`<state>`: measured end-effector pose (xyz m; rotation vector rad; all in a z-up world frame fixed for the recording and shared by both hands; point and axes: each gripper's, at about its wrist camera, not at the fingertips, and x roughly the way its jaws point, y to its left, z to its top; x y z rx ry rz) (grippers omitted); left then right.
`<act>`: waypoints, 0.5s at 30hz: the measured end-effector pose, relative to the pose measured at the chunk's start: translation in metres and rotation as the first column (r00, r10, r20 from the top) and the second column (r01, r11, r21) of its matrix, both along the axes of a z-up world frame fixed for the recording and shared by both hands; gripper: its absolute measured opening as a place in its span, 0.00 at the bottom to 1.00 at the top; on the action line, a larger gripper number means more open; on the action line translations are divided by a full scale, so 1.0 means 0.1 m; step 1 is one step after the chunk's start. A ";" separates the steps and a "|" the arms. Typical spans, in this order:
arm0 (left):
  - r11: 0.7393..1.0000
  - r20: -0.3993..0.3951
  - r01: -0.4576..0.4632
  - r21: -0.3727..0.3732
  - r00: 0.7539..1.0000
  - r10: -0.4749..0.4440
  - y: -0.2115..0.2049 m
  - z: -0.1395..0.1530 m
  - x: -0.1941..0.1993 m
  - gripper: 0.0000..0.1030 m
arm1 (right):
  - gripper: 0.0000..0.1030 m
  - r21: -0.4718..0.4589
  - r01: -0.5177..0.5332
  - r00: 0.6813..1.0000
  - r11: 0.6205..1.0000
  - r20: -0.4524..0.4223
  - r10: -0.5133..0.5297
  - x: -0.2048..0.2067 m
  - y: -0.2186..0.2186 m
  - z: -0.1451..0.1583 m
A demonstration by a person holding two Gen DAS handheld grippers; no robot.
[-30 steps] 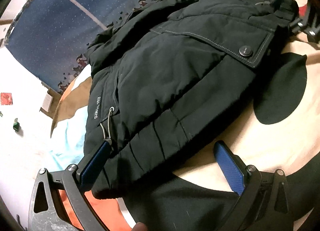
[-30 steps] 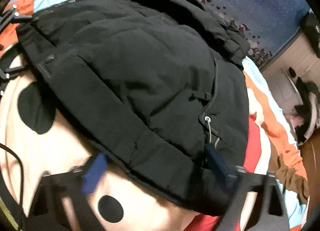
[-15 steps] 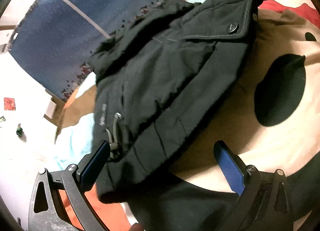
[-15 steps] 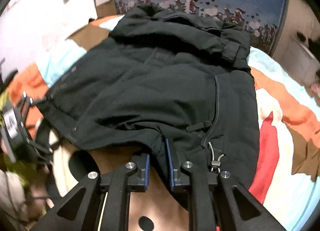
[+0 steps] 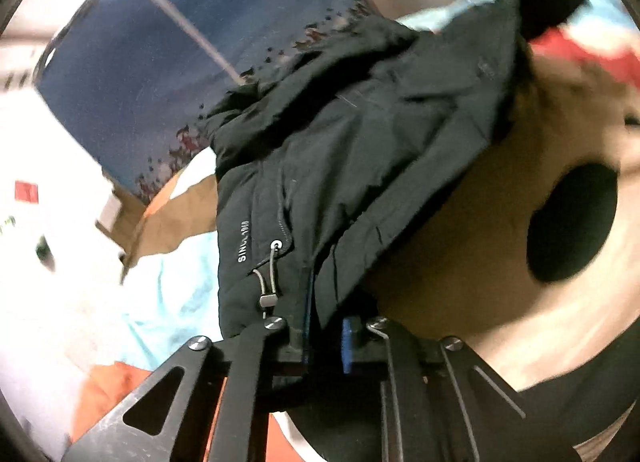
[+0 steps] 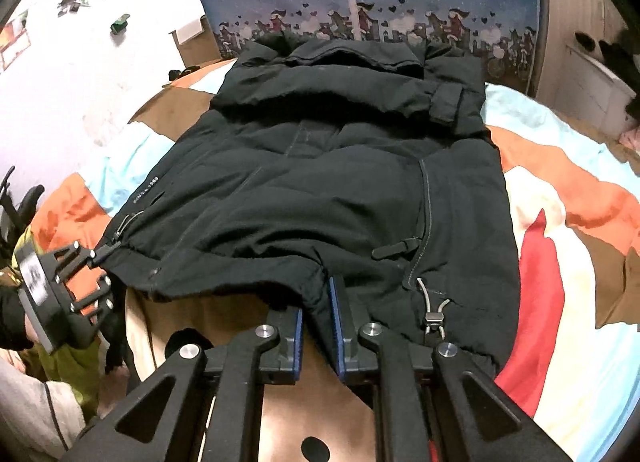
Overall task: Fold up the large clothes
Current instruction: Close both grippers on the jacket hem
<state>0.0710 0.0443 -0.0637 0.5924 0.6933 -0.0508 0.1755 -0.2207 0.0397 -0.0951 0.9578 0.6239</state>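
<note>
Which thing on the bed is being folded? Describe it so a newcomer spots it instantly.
Start at the bed's patchwork bedspread of orange, brown, pale blue and red. Spread over its middle lies a black padded jacket, its hem nearest the camera. Unlike the bright fabric around it, it is uniformly dark, with grey elastic drawcords and toggles at the hem.

The far end of the black jacket (image 5: 360,133) is smeared with blur in the left wrist view. The bed cover (image 5: 568,41) past it is maybe red and blue. The jacket's near hem hides between the blue pads (image 6: 335,310).
</note>
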 end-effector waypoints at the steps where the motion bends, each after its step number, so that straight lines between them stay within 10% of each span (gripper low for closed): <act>1: 0.999 0.011 -0.010 -0.033 1.000 0.011 0.02 0.08 0.01 0.07 | 0.08 0.003 0.003 1.000 1.000 0.015 -0.003 -0.03 -0.03 0.01; 15: 0.976 0.034 -0.002 -0.218 0.999 0.010 0.10 1.09 -0.45 0.05 | 0.06 0.003 -0.074 0.991 0.997 0.116 0.073 -0.69 -0.27 0.51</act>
